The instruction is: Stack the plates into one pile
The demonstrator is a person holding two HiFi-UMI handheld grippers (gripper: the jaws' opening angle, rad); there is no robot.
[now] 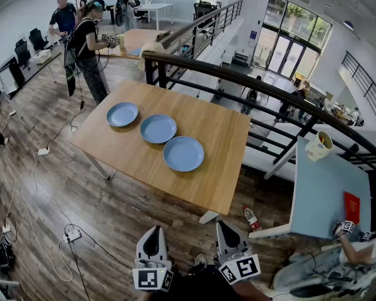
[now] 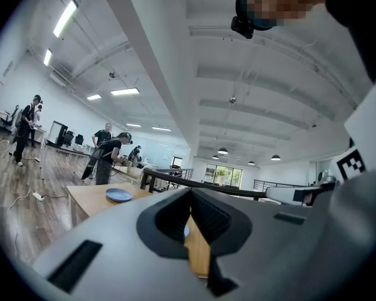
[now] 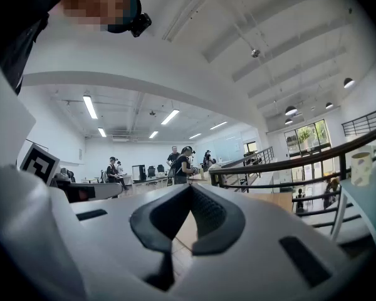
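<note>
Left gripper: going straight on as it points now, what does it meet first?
Likely the near edge of the light wooden table, then the nearest round blue plate; both show past the tips of the shut left gripper. Height is hard to judge.

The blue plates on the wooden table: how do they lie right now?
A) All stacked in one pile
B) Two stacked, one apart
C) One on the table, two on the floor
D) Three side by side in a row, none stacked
D: the far plate, the middle plate and the near plate lie in a slanting row on the table, none on top of another.
</note>
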